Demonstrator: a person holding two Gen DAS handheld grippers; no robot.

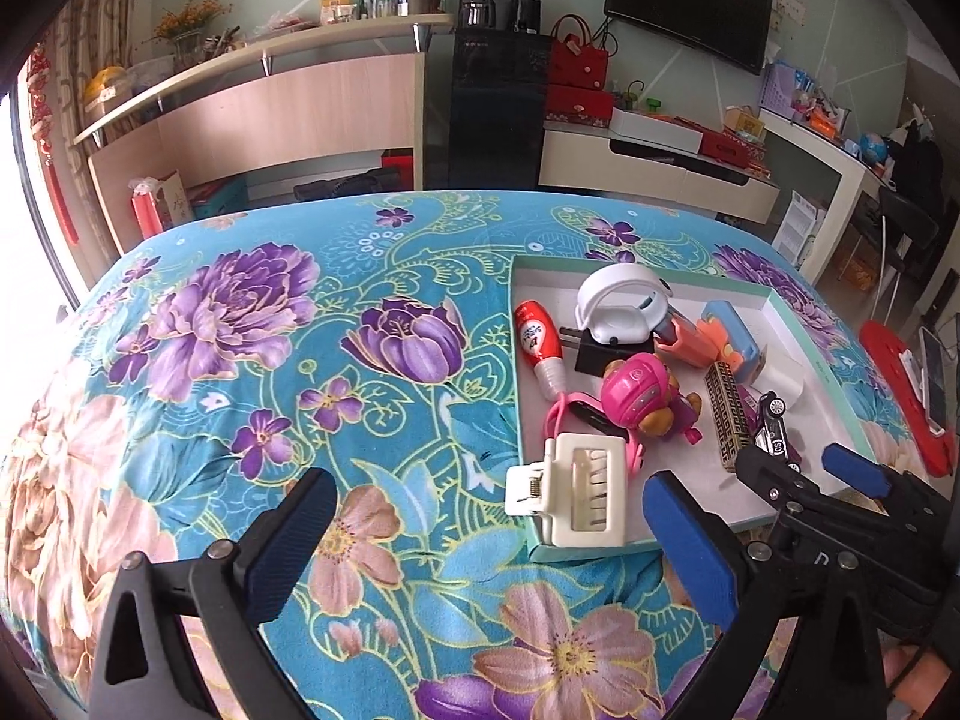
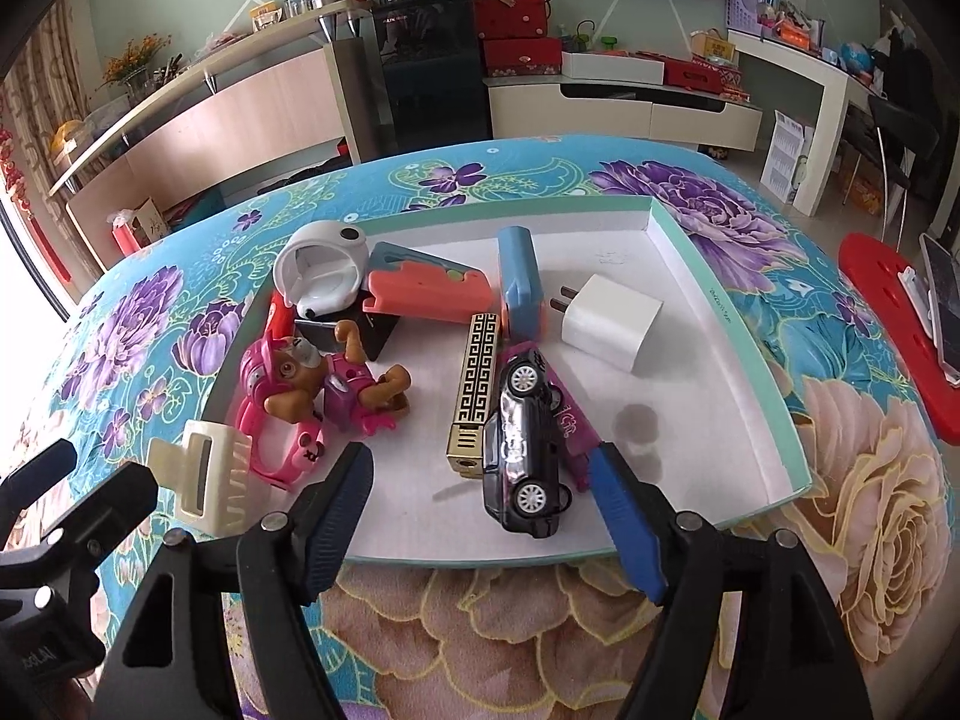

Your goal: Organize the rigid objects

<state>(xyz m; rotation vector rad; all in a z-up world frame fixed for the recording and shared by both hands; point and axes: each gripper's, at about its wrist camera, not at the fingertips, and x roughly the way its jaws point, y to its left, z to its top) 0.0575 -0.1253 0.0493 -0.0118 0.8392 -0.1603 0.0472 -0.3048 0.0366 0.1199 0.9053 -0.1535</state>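
The left claw (image 1: 489, 546) stands wide open with nothing between its pads; the cream hair clip (image 1: 576, 489) sits just ahead of its right finger, straddling the tray's (image 2: 729, 294) left rim near the near-left corner. The right claw (image 2: 480, 516) is open too, and the black toy car (image 2: 525, 450) lies free between its fingertips by the tray's near edge. The red bottle (image 1: 540, 342) is mostly hidden behind the toy pup (image 2: 300, 384) in the right view.

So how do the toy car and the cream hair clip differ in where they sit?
The black toy car lies fully inside the tray; the cream hair clip straddles its left rim. The car is dark and glossy, the clip pale and toothed. Neither is gripped.
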